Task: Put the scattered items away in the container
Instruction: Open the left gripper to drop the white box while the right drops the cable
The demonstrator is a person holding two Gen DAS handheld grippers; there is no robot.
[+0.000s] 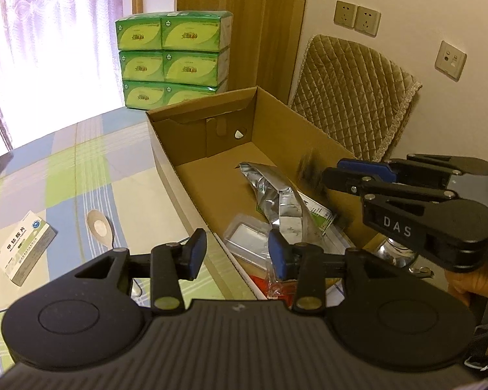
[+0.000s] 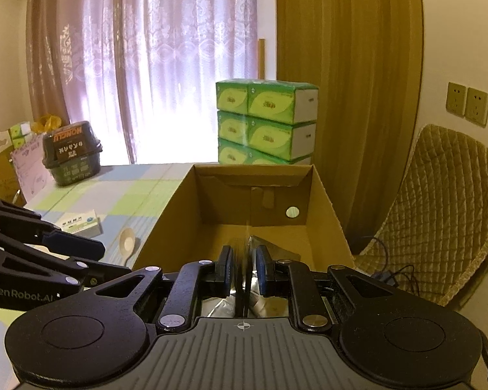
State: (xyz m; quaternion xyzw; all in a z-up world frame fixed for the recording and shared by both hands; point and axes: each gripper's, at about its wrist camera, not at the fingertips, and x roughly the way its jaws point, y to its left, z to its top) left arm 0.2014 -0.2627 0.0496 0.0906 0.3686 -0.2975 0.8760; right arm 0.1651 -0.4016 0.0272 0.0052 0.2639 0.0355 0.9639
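In the left wrist view, the left claw (image 1: 237,253) sits at lower centre, released, its blue pads spread apart over the near left wall of the cardboard box (image 1: 175,149). The box fills the middle of the frame and holds a silver foil pouch (image 1: 276,188), a clear plastic tray (image 1: 247,237) and something red (image 1: 266,284) at its near end. Left of the box, on the checked tabletop (image 1: 65,169), lie a wooden spoon (image 1: 100,227) and, at lower left, a white medicine box (image 1: 24,252), both well apart from the claw. The right claw (image 1: 312,170) reaches in from the right edge above the box; a blurred dark thing (image 1: 309,170) shows at its tips. Green tissue packs (image 1: 172,58) are stacked behind the box, and a quilted chair (image 1: 354,110) stands at the right.

In the right wrist view, the right claw (image 2: 242,260) is at lower centre above the box's (image 2: 322,201) open top, its pads nearly together on a thin dark upright object (image 2: 240,279), blurred and hard to identify. The foil pouch (image 2: 276,250) lies below. The left claw (image 2: 81,247) enters from the left edge, with the spoon (image 2: 127,242) and medicine box (image 2: 81,224) beyond it on the tabletop (image 2: 130,188). A dark tub (image 2: 71,152) stands at the tabletop's far left.
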